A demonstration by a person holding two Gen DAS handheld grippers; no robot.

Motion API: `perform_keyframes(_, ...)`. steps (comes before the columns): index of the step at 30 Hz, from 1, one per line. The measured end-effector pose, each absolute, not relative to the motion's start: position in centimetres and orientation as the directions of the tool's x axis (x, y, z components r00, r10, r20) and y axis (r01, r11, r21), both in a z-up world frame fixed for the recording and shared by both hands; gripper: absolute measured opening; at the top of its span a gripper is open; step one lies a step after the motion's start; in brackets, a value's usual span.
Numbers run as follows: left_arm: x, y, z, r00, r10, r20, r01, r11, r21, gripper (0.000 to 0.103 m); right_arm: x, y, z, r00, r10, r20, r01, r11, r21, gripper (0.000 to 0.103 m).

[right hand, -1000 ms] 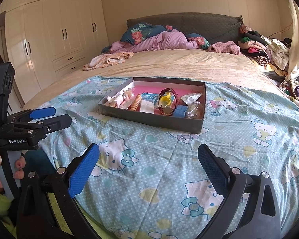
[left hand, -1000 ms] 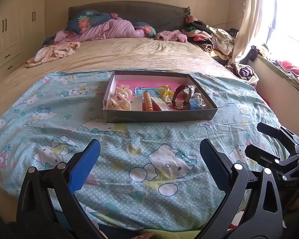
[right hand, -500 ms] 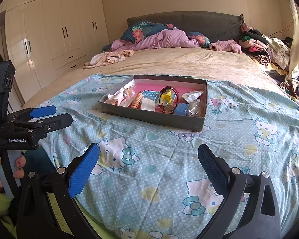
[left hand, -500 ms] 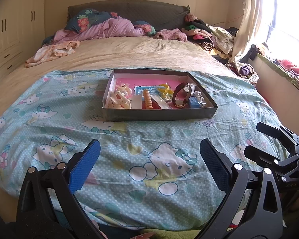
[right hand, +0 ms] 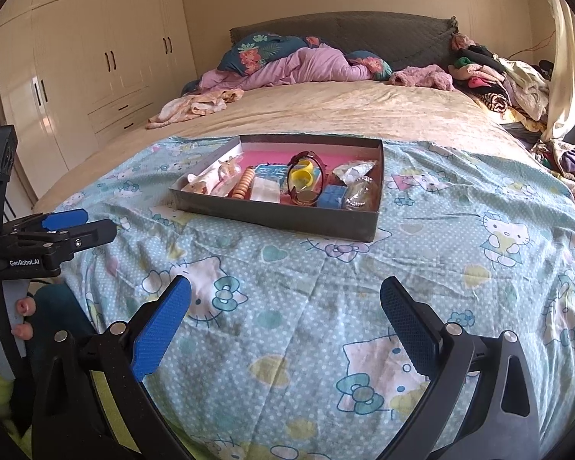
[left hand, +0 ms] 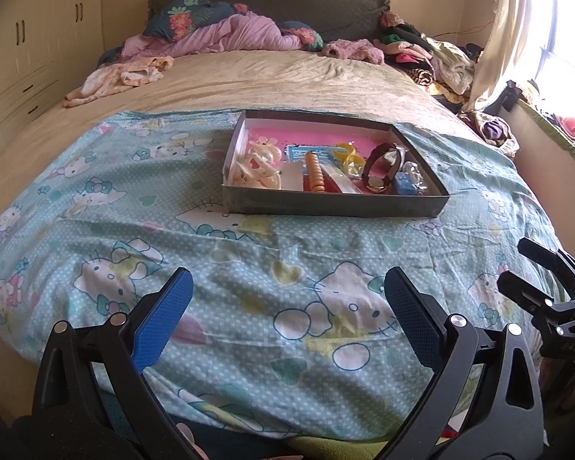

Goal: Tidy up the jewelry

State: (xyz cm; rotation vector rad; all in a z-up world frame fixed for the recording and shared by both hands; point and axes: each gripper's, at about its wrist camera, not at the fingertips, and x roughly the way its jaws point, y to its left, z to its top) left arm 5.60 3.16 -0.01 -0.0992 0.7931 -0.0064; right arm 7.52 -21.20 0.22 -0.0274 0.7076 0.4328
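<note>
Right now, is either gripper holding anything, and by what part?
Nothing is held. The left gripper and right gripper are both open and empty over the blanket. The jewelry sits in the box, untouched.

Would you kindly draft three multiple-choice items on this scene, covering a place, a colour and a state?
1. Where does the tray rest?
A. on the patterned sheet on the bed
B. on the floor
C. on a windowsill

2. What colour is the tray's inner floor?
A. green
B. pink
C. black

3. How do the left gripper and right gripper stand?
A. both shut on a bracelet
B. one open, one shut
C. both open and holding nothing

Answers:
1 A, the sheet lies under the tray.
2 B, pink shows behind the watch.
3 C, each pair of fingers is spread with only sheet between.
</note>
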Motion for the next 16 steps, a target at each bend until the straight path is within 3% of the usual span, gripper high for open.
perform_keyframes(6,8.6,8.0,-1.2,0.643,0.066,-0.763,-0.193,0.978,-0.079,0.093,12.0,-27.3,-0.8,0.713,0.265,-0.649,-0.228,0.963,0.143,0.098)
perform_keyframes(12,15.5,20.3,-3.6,0.511,0.293,-0.808,-0.484,0.875,0.011,0.093,21.3,-38.2,-2.3,0.722,0.028,-0.691,0.067,0.992,0.11,0.098)
perform_keyframes(16,19.7,27.8,-5.9,0.432,0.366,-0.824,-0.612,0.79,0.03,0.093,27.3,-44.9,-3.9,0.675,-0.118,-0.728,0.251,0.965,0.076,0.098)
